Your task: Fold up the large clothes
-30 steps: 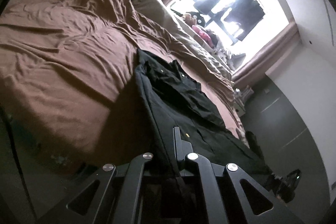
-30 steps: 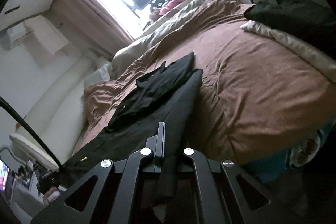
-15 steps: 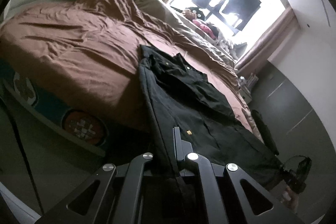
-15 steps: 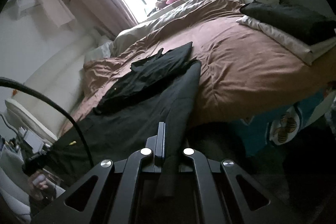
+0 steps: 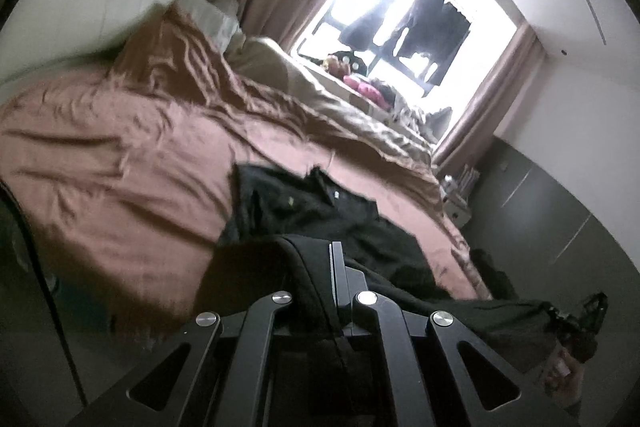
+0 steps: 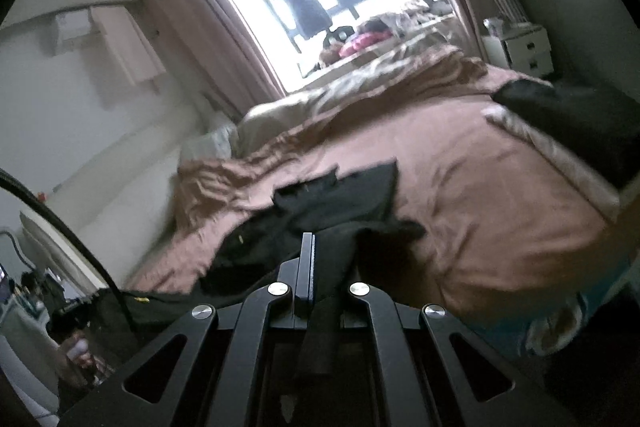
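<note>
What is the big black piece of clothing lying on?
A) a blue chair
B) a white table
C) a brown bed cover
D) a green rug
C: the black garment is spread across the brown bed cover, with its near edge pinched in both the left gripper and the right gripper.

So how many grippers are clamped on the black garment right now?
2. The left gripper pinches the black garment at its near edge, off the bed's foot; the right gripper pinches the same edge farther along. Both are shut on the cloth.
</note>
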